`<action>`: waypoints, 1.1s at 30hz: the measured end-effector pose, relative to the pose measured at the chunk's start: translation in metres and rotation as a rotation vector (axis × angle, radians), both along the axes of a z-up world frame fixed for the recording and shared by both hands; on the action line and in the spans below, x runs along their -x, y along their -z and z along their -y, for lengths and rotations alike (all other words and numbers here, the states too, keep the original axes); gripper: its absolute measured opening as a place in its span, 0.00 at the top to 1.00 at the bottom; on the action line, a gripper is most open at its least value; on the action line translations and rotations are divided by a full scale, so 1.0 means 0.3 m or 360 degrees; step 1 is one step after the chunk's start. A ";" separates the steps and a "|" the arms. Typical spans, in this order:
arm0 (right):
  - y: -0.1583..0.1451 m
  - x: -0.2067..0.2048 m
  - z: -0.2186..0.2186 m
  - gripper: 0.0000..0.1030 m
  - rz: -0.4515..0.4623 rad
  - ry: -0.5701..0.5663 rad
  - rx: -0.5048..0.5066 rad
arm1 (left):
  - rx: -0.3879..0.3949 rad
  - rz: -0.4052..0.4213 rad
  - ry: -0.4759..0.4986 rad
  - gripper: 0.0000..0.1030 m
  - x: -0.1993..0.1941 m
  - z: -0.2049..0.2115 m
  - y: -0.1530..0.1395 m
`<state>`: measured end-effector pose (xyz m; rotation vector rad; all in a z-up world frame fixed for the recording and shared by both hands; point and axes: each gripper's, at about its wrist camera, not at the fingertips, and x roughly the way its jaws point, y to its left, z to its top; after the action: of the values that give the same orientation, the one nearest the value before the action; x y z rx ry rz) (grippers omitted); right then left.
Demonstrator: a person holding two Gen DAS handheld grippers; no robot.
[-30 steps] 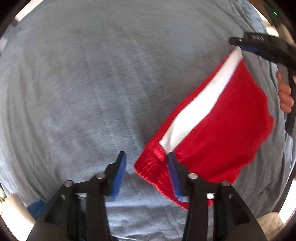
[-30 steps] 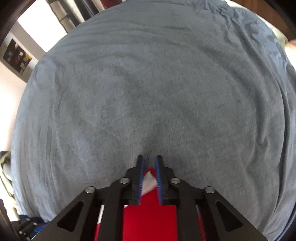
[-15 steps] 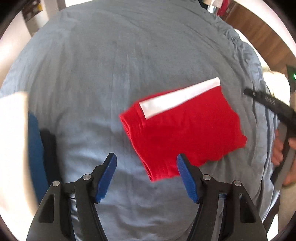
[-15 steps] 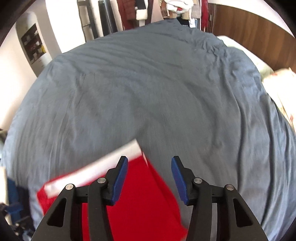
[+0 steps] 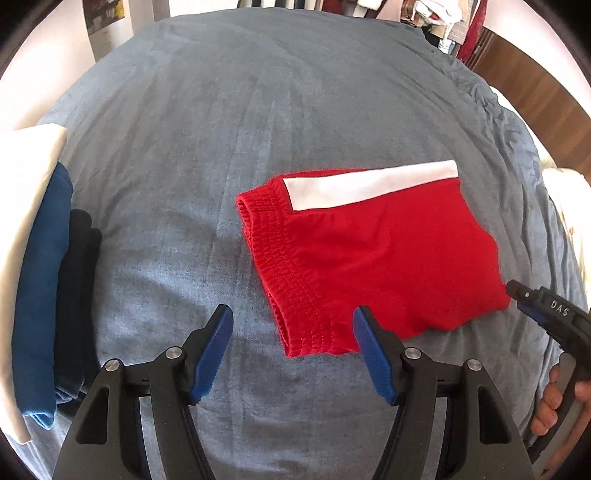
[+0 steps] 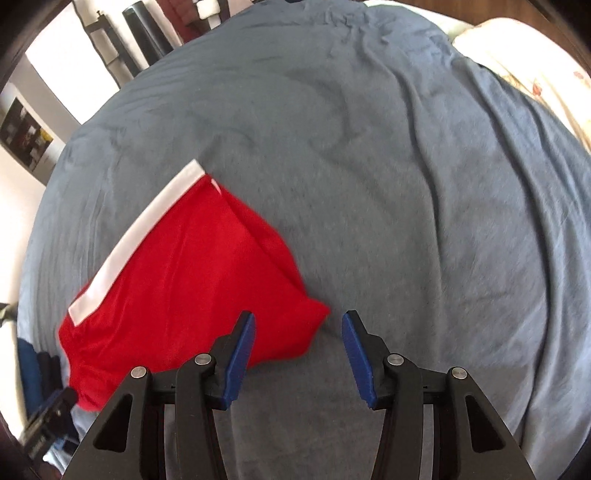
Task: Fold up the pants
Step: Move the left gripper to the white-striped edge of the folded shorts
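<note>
Red shorts (image 5: 373,254) with a white side stripe (image 5: 369,182) lie folded flat on the grey-blue bedspread (image 5: 229,110). In the left wrist view their ribbed waistband faces my left gripper (image 5: 291,328), which is open and empty just in front of that edge. In the right wrist view the shorts (image 6: 184,280) lie to the left, and my right gripper (image 6: 297,332) is open and empty beside their near corner. The right gripper also shows in the left wrist view (image 5: 546,314), close to the shorts' right corner.
A stack of folded clothes, white, blue and black (image 5: 40,266), sits at the bed's left edge. A pale pillow (image 6: 517,62) lies at the far right. Hanging clothes (image 5: 424,14) and a wooden headboard (image 5: 535,85) stand behind the bed.
Both grippers let go of the shorts, opened and drew back and up. The shorts went from being held stretched to lying folded flat on the bed.
</note>
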<state>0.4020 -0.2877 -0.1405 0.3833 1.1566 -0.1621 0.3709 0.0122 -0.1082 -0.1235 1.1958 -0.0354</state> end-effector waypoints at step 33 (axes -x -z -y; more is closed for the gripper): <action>0.068 0.022 0.058 0.56 -0.0019 0.0253 -0.0105 | -0.0070 -0.0074 0.0010 0.35 -0.013 0.034 0.087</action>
<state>0.3954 -0.3050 -0.1608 0.5339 1.1453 -0.2658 0.3748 0.0019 -0.1345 -0.0826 1.2426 -0.0120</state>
